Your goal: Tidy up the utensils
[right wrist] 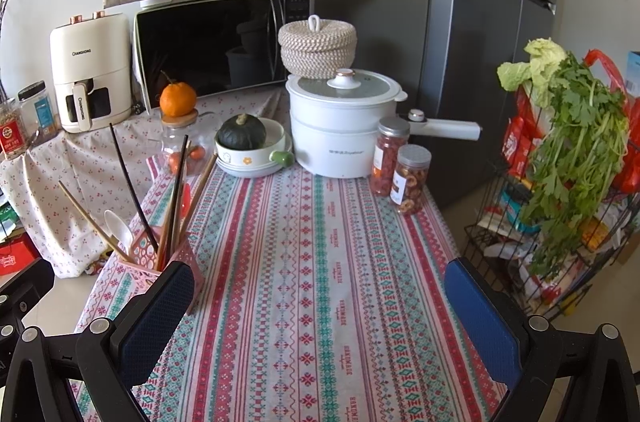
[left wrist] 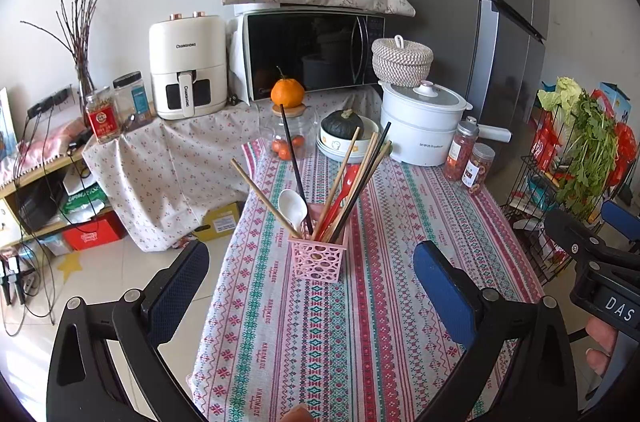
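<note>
Behind the pink holder you have a glass jar topped by an orange, a bowl holding a dark squash, a white pot and two snack jars. A microwave and an air fryer stand farther back. Nothing lies on the striped table between you and the holder.

Your left view alone shows the holder whole, with chopsticks, a white spoon and a red utensil standing in it, and your right gripper at its right edge. Your right view gives the wire rack of greens fully, and there its left finger hides part of the holder.

Your left gripper has its fingers spread wide and empty; the holder stands upright on the table just beyond and between them. Your right gripper's fingers are likewise apart and empty, with the holder touching nothing, beside the left finger.
</note>
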`<state>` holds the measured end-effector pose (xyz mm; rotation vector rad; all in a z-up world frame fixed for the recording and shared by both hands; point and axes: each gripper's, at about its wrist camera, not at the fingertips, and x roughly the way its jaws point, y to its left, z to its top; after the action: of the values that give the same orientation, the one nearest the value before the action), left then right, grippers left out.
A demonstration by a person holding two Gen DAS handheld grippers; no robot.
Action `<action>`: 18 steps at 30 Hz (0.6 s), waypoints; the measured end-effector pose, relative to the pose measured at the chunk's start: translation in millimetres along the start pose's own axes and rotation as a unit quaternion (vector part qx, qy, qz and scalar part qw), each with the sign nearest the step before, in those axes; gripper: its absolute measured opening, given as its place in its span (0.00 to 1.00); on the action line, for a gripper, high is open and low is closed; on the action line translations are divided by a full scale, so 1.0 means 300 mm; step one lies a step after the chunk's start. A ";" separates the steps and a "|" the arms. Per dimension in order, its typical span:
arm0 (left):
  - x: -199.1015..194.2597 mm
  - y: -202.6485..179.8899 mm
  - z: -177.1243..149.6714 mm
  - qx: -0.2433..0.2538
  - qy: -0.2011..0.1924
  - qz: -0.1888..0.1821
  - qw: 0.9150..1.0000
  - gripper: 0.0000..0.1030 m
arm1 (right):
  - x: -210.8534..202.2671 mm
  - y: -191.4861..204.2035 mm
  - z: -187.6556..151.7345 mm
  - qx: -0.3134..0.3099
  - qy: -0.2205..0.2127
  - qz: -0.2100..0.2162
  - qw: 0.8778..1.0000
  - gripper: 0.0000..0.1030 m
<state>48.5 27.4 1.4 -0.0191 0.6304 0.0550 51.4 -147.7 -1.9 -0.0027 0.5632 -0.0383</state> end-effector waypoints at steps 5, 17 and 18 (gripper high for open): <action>-0.001 0.000 0.000 -0.001 0.000 0.000 1.000 1.00 | 0.000 0.001 0.001 0.000 0.001 0.001 1.000 1.00; 0.004 -0.012 -0.005 -0.001 0.001 -0.001 1.000 1.00 | 0.001 0.003 -0.002 0.001 0.004 0.002 1.000 1.00; 0.004 -0.014 -0.006 -0.001 0.002 -0.001 1.000 1.00 | 0.000 0.004 -0.002 0.000 0.004 0.002 1.000 1.00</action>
<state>48.9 23.1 -0.7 -0.0217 0.6337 0.0535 51.2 -146.6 -2.5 -0.0008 0.5719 -0.0344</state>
